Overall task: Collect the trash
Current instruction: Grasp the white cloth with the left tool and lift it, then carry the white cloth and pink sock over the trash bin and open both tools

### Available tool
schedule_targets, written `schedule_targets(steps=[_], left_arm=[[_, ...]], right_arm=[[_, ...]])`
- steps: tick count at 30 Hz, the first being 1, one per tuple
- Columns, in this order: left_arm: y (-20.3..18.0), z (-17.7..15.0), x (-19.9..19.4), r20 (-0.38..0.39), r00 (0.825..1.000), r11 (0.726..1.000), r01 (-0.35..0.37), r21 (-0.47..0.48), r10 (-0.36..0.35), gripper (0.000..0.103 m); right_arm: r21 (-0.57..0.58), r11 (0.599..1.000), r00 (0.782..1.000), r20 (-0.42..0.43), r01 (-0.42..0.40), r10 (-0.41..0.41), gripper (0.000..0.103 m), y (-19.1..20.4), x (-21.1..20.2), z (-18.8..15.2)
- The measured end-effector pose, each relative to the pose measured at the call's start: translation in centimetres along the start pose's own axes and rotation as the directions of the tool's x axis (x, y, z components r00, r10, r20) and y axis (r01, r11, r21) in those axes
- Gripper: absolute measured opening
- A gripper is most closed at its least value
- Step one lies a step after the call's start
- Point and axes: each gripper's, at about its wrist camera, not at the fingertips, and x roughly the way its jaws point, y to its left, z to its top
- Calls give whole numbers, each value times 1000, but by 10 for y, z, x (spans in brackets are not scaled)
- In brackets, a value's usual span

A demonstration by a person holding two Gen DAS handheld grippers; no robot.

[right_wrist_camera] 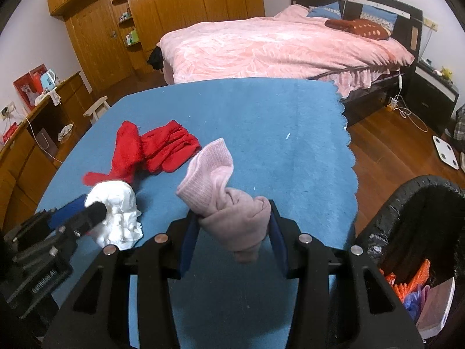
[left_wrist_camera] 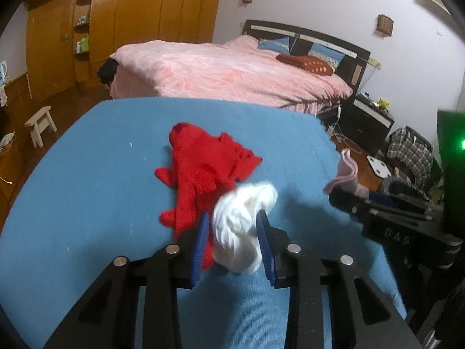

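Bin (right_wrist_camera: pixel 386 221): one, black-lined, at the lower right of the right wrist view, just beside the table's edge; holds orange pieces (right_wrist_camera: pixel 412 279), a bluish-purple crumple (right_wrist_camera: pixel 414 305) and a pale flat item whose kind cannot be told.
Table (left_wrist_camera: pixel 101 174): one, covered by a blue cloth with a scalloped edge; carries the loose items below.
Left gripper (left_wrist_camera: pixel 234 226): clenched on a white crumpled wad (left_wrist_camera: pixel 244 226), blue pads pressing both its sides, just beside the red cloth.
Right gripper (right_wrist_camera: pixel 229 226): grasping a pink knitted cloth (right_wrist_camera: pixel 221 200), twisted between the pads, one end standing up, the other drooping.
Red cloth (left_wrist_camera: pixel 203 171): one visible heap, lying loose on the blue cover; whether one piece or two cannot be told.
Count of trash items on or above the table: three, namely white, pink, red.
Background: one bed (right_wrist_camera: pixel 276 49) with pink quilt, well apart from the table.
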Motion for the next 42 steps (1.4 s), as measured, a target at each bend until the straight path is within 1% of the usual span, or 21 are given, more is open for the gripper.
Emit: schedule_targets(steps=[2, 6, 7, 10, 12, 13, 15, 19, 26, 35, 42], left_arm=[[-1, -5, 3, -17, 1000, 1000, 0, 0, 0, 34], [-3, -10, 2, -15, 1000, 1000, -10, 4, 10, 45], [-3, -9, 1, -10, 1000, 1000, -12, 4, 12, 47], [-3, -8, 1, -7, 1000, 1000, -13, -1, 13, 47], [-3, -8, 0, -4, 1000, 1000, -13, 0, 13, 45], [-4, -8, 0, 0, 1000, 1000, -8, 0, 8, 39], [-8, -9, -2, 1, 1000, 1000, 7, 8, -7, 32], [-17, -10, -9, 17, 999, 999, 32, 29, -32, 28], [-31, -10, -25, 40, 997, 997, 58, 47, -60, 27], [-48, -3, -46, 71, 996, 996, 53, 77, -58, 27], [-72, 4, -61, 89, 993, 991, 73, 114, -84, 27]], right_arm=[[1, 1000, 1000, -7, 3, -3, 43, -1, 0, -3], [4, 1000, 1000, -14, 3, -3, 43, -3, -2, -7], [3, 1000, 1000, -14, 3, -3, 43, -3, -2, -8], [5, 1000, 1000, -15, 2, -2, 43, -3, -3, -10], [4, 1000, 1000, -16, 3, -3, 43, -3, -5, -12], [3, 1000, 1000, -16, 4, -4, 43, -4, -6, -13], [5, 1000, 1000, -16, 3, -2, 44, -4, -8, -13], [1, 1000, 1000, -4, 0, 0, 43, -4, -18, -17], [15, 1000, 1000, 28, -2, 2, 44, -9, -42, -17], [38, 999, 996, 84, 5, -8, 44, -24, -83, -17], [63, 997, 992, 122, 33, -40, 44, -42, -117, -23]])
